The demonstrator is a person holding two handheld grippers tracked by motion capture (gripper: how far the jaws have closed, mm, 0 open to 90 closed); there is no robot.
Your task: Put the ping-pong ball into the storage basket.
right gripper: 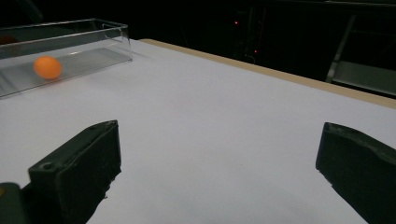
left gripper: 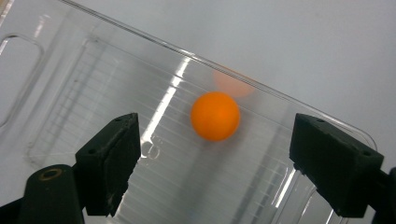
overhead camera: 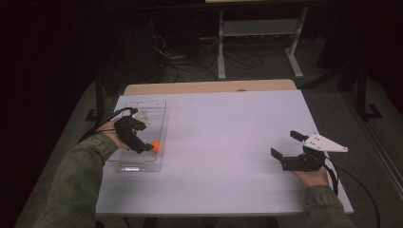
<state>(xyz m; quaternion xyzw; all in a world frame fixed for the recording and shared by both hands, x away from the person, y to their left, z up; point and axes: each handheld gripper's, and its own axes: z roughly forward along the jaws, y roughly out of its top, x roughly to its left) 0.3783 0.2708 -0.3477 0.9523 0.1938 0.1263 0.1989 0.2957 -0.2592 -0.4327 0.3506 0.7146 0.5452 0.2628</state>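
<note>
Right now the orange ball (left gripper: pixel 215 115) lies loose on the floor of the clear plastic tray (overhead camera: pixel 124 167) at the left side of the white table (overhead camera: pixel 223 142), close to the tray's long wall on the table's inner side. The left gripper (overhead camera: pixel 144 146) hangs just above it, its jaws spread wide, and the ball sits beyond the fingertips (left gripper: pixel 112 158), touching neither of them. Being round and light, the ball will likely roll along the smooth floor at the slightest nudge, so a jaw tip brushing it could send it skating toward the far end. The tray looks light too; a gripper catching the thin wall could shove or tip it and let the ball escape onto the table. Well apart at the right, the right gripper (overhead camera: pixel 284 146) rests low over bare tabletop with its jaws wide and nothing between them, too far off to steady the tray.
</note>
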